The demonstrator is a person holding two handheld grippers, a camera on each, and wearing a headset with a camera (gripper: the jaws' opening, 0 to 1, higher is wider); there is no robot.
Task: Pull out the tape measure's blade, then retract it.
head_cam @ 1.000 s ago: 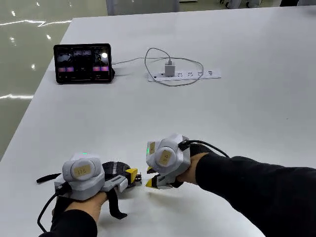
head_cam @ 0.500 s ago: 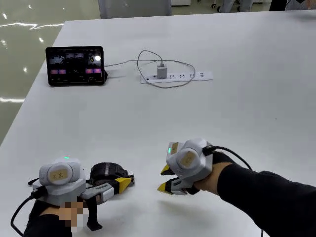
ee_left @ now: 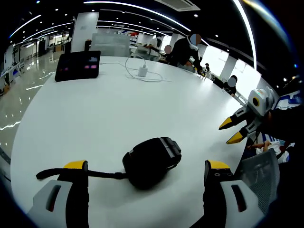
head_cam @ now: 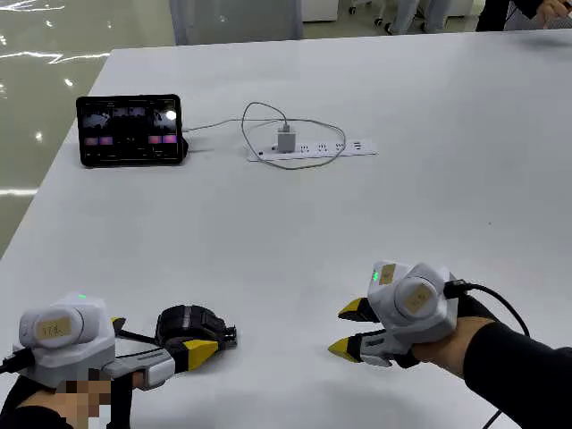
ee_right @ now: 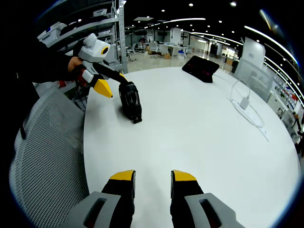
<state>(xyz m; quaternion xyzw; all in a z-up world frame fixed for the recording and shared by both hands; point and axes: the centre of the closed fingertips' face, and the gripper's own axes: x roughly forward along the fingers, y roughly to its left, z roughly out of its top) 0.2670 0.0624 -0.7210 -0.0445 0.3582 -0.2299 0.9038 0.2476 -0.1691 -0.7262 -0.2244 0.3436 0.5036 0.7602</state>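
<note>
Left gripper: jaws spread wide and released. The black tape measure lies on the table between them, with bare table showing between its case and each tip. Its strap runs out to one jaw; contact there cannot be told.

Right gripper: jaws parted by a small gap, grasping nothing, well apart from the tape measure.

Far side of table: tablet, propped upright with its screen lit. Power strip beside it, with a charger plugged in and a looped cable.
</note>
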